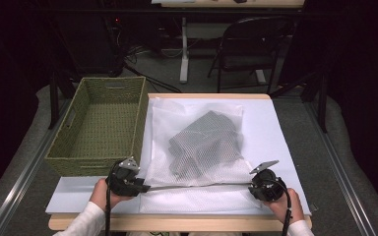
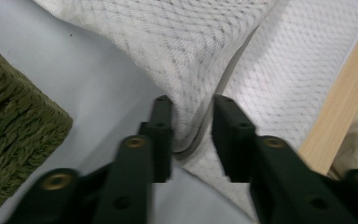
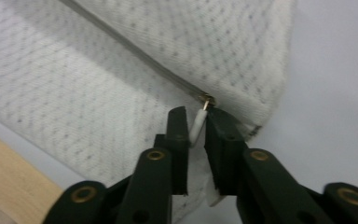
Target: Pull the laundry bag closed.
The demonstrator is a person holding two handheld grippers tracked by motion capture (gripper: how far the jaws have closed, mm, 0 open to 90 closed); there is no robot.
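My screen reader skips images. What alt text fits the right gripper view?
The right tongs stand slightly parted around the white zipper pull at the end of a white mesh laundry bag. The bag lies on a pale sheet.

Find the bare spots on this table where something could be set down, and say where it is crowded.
Free: inside the basket, and the white sheet right of the mesh bag. Crowded: the near edge, where the left gripper and right gripper flank the bag's zip.
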